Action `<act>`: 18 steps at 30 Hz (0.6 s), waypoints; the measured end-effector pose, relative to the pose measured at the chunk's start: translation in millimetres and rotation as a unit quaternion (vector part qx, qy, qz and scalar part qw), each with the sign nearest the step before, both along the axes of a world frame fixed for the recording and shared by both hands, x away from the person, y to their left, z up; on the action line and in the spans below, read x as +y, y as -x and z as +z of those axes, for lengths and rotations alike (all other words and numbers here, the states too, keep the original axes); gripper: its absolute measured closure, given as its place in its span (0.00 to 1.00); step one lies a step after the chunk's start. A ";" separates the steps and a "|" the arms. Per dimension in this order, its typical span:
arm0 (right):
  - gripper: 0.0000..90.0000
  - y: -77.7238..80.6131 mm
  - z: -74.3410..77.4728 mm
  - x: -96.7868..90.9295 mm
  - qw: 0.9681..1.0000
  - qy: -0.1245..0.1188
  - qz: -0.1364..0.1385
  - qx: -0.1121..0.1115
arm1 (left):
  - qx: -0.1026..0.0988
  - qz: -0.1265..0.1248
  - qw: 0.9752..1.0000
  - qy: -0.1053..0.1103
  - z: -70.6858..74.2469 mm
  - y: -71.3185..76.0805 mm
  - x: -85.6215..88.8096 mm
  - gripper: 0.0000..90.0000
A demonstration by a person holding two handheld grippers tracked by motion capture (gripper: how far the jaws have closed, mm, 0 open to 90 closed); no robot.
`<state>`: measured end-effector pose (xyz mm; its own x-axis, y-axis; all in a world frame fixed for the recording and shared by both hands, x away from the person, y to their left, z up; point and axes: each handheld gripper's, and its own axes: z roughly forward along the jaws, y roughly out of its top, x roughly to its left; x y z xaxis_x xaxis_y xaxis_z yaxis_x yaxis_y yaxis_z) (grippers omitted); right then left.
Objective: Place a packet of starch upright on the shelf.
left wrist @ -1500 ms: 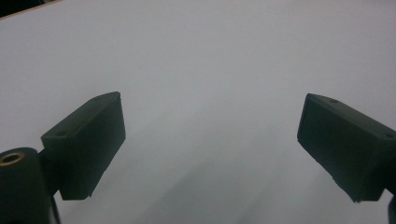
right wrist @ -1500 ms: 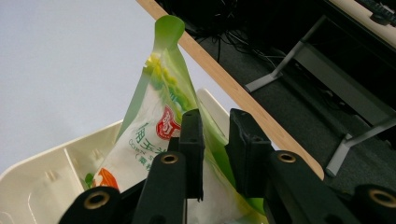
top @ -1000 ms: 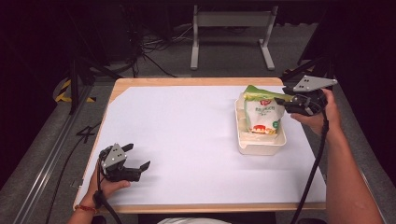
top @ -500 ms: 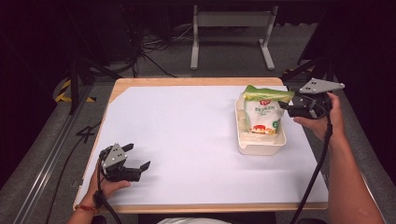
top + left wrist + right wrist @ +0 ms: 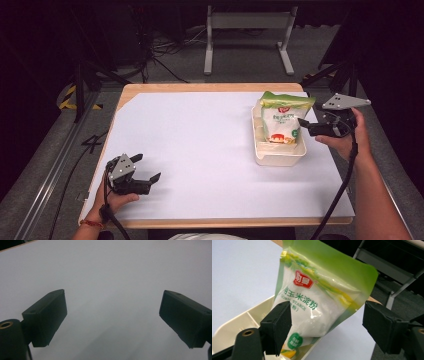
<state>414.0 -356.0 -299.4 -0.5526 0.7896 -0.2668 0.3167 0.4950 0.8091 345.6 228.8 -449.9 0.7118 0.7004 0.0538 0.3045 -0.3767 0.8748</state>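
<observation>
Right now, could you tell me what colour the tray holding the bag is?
The tray is cream, clearest in the high view.

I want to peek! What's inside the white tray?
A green-and-white bag of corn starch stands in the tray, leaning on its far end. The near part looks empty. The bag hides the tray floor beneath it.

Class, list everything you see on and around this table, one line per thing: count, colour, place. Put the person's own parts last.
Table: one, wooden edge, centre.
Sheet: one, white, covering the tabletop.
Tray: one, cream, right side of the sheet.
Bag: one, green and white, standing in the tray.
Metal stand: one, grey, on the floor beyond the table.
Cables: several, black, on the floor beyond the table.
Left tongs: one, black, near left corner, open.
Right tongs: one, black, beside the bag, open.
Hands: two, each holding tongs.
</observation>
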 end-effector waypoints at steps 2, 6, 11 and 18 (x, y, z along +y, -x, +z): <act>0.26 2.9 -2.5 0.1 1.000 -0.002 0.000 -0.001 | 0.001 0.000 1.000 0.001 -0.2 0.0 -0.5 0.09; 0.26 8.6 -9.3 -0.8 1.000 -0.006 0.000 0.003 | 0.003 0.000 1.000 0.001 -0.5 -0.1 -0.7 0.09; 0.25 14.8 -16.2 -3.6 1.000 -0.015 0.002 0.005 | 0.003 -0.001 1.000 0.001 -0.5 -0.2 -0.9 0.09; 0.25 26.4 -25.0 -5.8 1.000 -0.025 0.011 0.012 | 0.003 0.001 1.000 -0.001 -0.3 0.0 -1.0 0.09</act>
<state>387.6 -361.8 -324.3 -0.5759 0.7890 -0.2140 0.3250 0.4612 0.8256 345.6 227.8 -450.3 0.7103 0.7021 0.0507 0.3105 -0.3771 0.8725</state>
